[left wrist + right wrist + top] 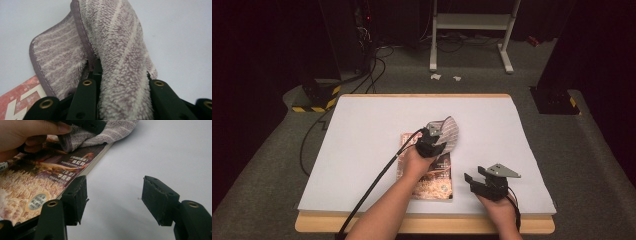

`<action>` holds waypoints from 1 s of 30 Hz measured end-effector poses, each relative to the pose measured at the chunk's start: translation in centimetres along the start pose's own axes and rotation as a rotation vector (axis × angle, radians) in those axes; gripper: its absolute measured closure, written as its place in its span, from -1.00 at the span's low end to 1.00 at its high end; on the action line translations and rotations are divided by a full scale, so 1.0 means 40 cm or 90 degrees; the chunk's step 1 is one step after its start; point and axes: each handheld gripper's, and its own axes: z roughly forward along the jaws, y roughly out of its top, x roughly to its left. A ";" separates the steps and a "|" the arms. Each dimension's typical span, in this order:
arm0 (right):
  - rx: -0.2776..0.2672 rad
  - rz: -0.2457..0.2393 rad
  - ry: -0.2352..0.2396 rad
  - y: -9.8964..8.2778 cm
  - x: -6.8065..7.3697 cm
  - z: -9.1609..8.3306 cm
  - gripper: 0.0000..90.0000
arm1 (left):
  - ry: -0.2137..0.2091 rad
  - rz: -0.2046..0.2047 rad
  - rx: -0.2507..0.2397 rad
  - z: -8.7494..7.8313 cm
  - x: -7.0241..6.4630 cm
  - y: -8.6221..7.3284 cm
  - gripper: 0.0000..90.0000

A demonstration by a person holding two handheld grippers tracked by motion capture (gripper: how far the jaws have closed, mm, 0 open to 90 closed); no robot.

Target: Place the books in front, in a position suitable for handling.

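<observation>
A striped, fluffy cloth is being pinched by the left gripper, jaws pressed together on a bunched fold, w/ the rest of the fabric draping ahead onto the white table and partly over the top edge of a book lying flat near the table's front edge. In the left gripper view the cloth is being squeezed between the two black jaws, one hemmed corner fanned out to the side, a red bit of the book cover showing beneath. The right gripper is being held just beside the book's right edge, jaws spread, nothing between them; in its own view the book's spine edge is lying just past one jaw. Judged step: cloth is being dragged/wiped across the cover. To do it well, the grip should be kept deep in the fold so pile isn't slipping out, the cloth should be kept low and flat vs. the cover, and strokes should be run along the book, not across, so it isn't being shoved. The book could be steadied by the spread right gripper at the edge if sliding is starting.
</observation>
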 end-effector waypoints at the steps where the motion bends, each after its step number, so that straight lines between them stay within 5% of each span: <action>1: 0.000 0.000 0.000 0.000 0.000 0.000 -0.18 | 0.000 0.000 0.000 0.000 0.000 0.000 0.56; 14: 0.006 -0.004 -0.002 -0.001 0.004 0.005 -0.18 | 0.061 -0.017 0.017 -0.072 0.107 -0.059 0.58; 30: 0.011 -0.009 -0.006 -0.003 0.004 0.010 -0.18 | 0.125 -0.085 0.018 -0.166 0.249 -0.144 0.58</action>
